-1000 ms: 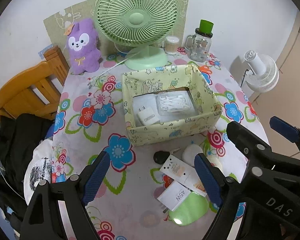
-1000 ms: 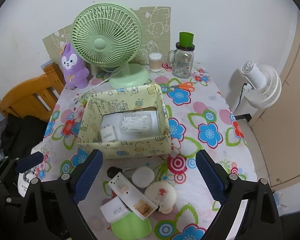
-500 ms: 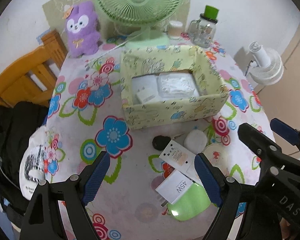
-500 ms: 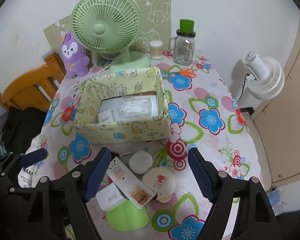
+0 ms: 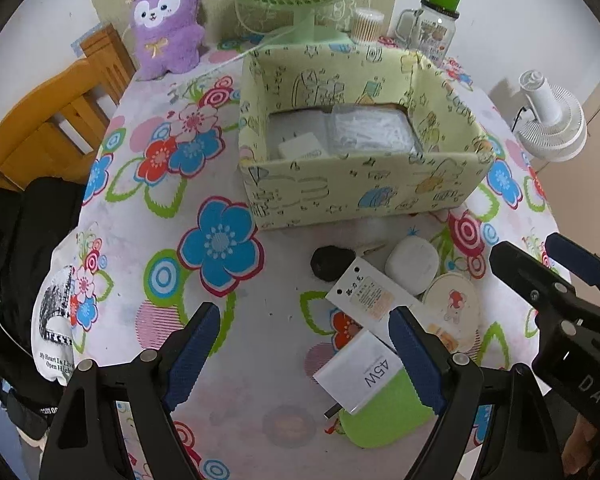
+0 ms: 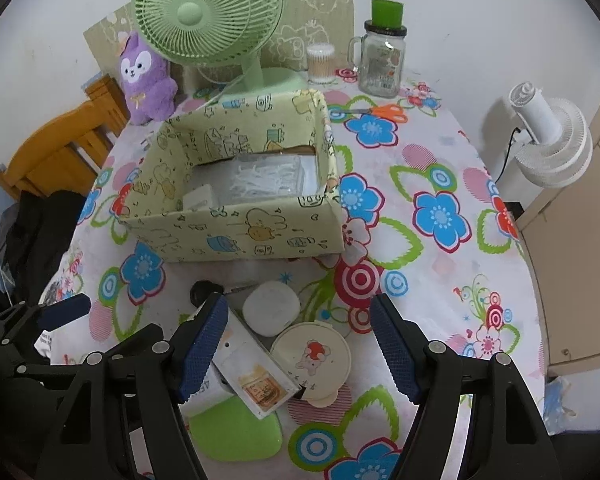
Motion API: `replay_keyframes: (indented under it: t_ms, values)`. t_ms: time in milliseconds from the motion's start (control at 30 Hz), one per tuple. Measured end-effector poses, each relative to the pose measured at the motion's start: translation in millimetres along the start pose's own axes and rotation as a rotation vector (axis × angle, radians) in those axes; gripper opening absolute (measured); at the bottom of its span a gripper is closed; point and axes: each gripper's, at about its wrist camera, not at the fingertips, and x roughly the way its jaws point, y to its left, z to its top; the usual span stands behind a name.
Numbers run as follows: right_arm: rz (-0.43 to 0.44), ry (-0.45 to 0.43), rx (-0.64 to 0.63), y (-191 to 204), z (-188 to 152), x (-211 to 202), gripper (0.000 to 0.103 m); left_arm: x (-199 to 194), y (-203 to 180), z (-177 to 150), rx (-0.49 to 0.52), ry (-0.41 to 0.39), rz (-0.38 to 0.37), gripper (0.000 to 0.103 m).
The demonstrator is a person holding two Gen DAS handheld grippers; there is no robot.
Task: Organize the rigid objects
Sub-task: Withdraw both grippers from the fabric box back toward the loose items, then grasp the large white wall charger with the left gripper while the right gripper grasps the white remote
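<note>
A pale yellow cartoon-print box stands mid-table, holding a white charger and a clear bag. In front of it lies a cluster: a black item, a white oval case, a round cream lid, a long white card, a white 45W charger and a green case. My right gripper hovers above the cluster, pointing down, jaws partly narrowed and touching nothing. My left gripper is open over the tablecloth, left of the cluster.
At the back stand a green fan, a purple plush, a cotton-swab tub and a glass jar with a green lid. A wooden chair with dark clothing is left. A white fan stands beyond the right edge.
Both grippers have sunk toward the table and tilted further down. The right gripper's jaws have narrowed over the cluster. No object has moved.
</note>
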Motion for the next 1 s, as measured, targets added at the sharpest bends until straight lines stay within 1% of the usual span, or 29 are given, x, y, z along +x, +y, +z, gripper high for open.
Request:
replay_keyframes:
  t_ms: [67, 200, 633, 1000]
  values:
    - [0.004, 0.014, -0.008, -1, -1, 5, 0.076, 4, 0, -3, 0.004, 0.009, -0.005, 0.088]
    - [0.007, 0.036, -0.017, -2, -5, 15, 0.076, 12, -5, -11, 0.045, 0.021, -0.008, 0.088]
    - [0.015, 0.096, -0.025, 0, -23, 43, 0.076, 33, -9, -22, 0.064, 0.080, -0.050, 0.088]
    - [0.024, 0.126, -0.021, 1, -34, 54, 0.076, 38, -18, -32, 0.108, 0.100, -0.101, 0.087]
